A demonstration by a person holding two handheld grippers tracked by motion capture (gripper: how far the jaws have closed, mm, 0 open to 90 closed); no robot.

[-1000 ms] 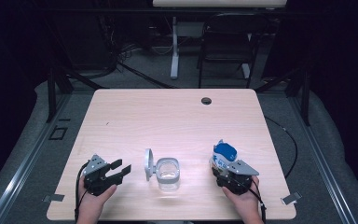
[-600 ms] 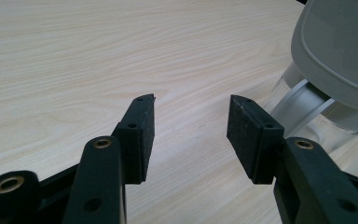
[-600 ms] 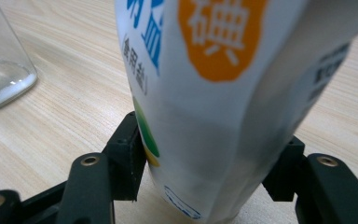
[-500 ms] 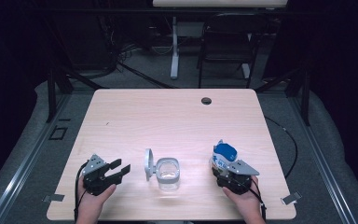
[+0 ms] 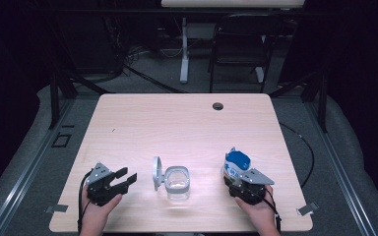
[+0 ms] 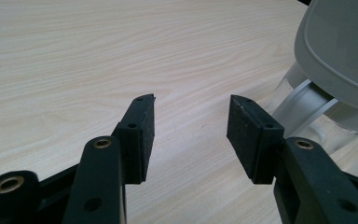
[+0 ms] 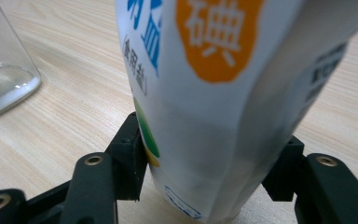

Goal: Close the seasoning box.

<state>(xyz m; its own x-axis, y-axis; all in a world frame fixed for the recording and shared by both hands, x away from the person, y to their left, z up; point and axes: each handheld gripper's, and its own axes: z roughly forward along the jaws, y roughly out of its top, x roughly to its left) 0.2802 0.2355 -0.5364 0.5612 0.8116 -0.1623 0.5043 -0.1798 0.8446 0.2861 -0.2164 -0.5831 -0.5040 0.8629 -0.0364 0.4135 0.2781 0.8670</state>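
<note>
Left gripper (image 5: 123,178) sits near the front left corner of the desk (image 5: 187,123), held in the person's left hand (image 5: 96,216). Jaws parted, nothing between them; bare wood shows in the gap in the left gripper view (image 6: 191,126). It points toward the jar, not touching it.

Clear glass jar (image 5: 177,183) stands upright by the front edge, about midway along it. Its grey hinged lid (image 5: 156,173) is swung open and stands on edge at the jar's left side. In the left gripper view the lid (image 6: 340,46) and hinge rise just beyond the right-hand jaw.

White packet (image 5: 236,167) with a blue top stands upright near the front edge, right of the jar and apart from it. Right gripper (image 5: 236,181), in the right hand (image 5: 258,211), is clamped on the packet's lower part: in the right gripper view both pads press its sides (image 7: 205,116), and the packet's base is down at the desk surface. Blue and orange print on its face. Jar's glass wall (image 7: 4,70) shows at that view's left edge.

Small dark round hole (image 5: 218,106) in the desk near the far edge, right of centre.
</note>
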